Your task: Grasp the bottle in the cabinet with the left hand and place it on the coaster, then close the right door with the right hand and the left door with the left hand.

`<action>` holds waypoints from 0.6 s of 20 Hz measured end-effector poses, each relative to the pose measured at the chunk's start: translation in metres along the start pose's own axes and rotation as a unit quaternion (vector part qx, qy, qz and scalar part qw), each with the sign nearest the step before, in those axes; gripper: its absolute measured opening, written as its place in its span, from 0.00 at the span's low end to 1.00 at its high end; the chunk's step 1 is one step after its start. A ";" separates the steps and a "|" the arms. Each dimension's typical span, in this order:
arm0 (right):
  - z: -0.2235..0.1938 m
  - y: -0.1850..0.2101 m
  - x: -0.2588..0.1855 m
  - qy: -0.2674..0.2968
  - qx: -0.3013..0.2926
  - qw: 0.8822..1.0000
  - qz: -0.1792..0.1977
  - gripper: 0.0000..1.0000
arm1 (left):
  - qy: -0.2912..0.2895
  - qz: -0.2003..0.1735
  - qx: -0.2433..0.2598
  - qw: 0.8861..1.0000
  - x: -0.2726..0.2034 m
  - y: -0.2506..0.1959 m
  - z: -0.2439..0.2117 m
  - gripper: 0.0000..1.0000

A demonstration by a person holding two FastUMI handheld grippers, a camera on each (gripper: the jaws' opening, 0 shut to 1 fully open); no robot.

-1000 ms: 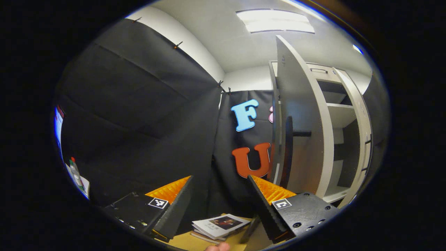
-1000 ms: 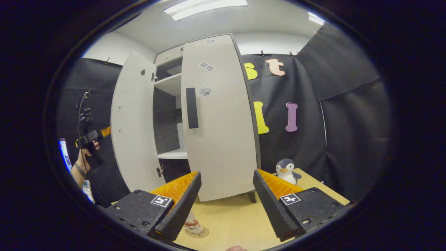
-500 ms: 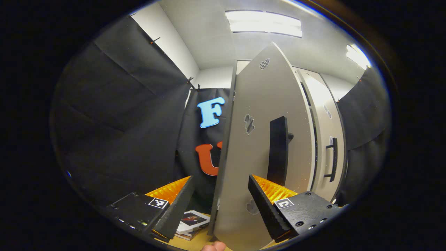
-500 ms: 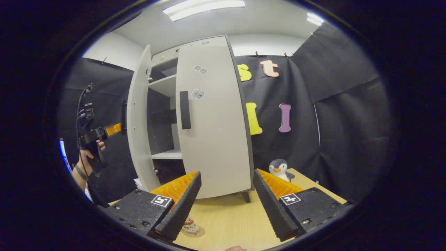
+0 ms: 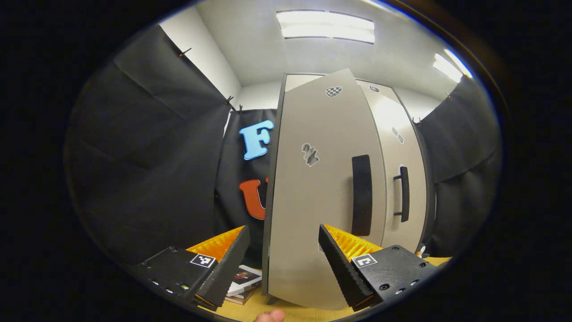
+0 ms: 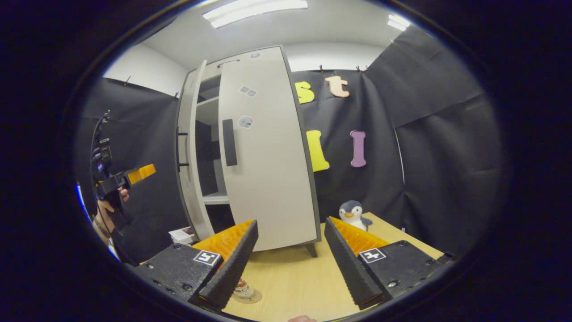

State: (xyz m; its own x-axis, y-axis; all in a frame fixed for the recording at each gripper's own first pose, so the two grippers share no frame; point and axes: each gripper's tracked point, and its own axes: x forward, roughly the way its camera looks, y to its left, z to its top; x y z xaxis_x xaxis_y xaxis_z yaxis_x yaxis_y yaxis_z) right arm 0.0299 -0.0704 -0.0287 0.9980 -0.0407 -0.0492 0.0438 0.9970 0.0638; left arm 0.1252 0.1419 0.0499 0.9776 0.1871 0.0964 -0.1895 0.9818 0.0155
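- Your right gripper [image 6: 289, 255]: jaws wide apart, holding nothing, hovering over the table [image 6: 290, 277] in front of the cabinet [image 6: 232, 76].
- Bottle [image 6: 243, 290]: standing on the coaster [image 6: 254, 297] on the table, in front of the cabinet and just below your right gripper's left finger. That finger cuts off all but its base, so how squarely it sits is hard to judge.
- Your left gripper [image 5: 281, 257]: jaws wide apart, empty, close to the face of the left door [image 5: 313, 192]. From the right gripper view it [image 6: 134, 175] sits to the cabinet's left, held in a hand [image 6: 107, 210]; contact with the door cannot be told.
- Left door: a second ago it stood edge-on with the shelves exposed; now it has swung most of the way round and its handle [image 5: 361, 194] lies just beside the right door's handle [image 5: 403, 193]. The closing step is nearly done.
- Right door [image 6: 263, 152]: looks pushed to, or nearly so. A dark gap with a shelf [image 6: 215, 199] shows between the two doors, so the left one is not yet home.
- Books [image 5: 243, 281]: by the cabinet's left foot, partly hidden behind your left gripper.
- Toy penguin [image 6: 352, 213]: right of the cabinet, at the table's back.
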 end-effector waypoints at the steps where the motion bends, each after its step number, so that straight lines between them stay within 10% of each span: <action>1: -0.002 0.002 0.002 0.002 0.004 1.000 0.003 0.98 | 0.009 -0.005 -0.002 1.000 -0.009 -0.004 -0.007 0.99; 12: -0.010 0.013 0.005 0.013 0.036 0.999 0.027 0.98 | 0.088 -0.021 0.031 0.995 -0.112 -0.039 -0.115 0.99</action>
State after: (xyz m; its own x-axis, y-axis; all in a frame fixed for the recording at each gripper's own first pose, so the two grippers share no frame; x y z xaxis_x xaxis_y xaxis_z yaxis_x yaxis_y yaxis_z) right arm 0.0351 -0.0568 -0.0386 0.9975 0.0147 -0.0688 -0.0051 0.9905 0.1377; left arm 0.0332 0.0864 -0.0764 0.9847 0.1543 -0.0805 -0.1481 0.9859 0.0775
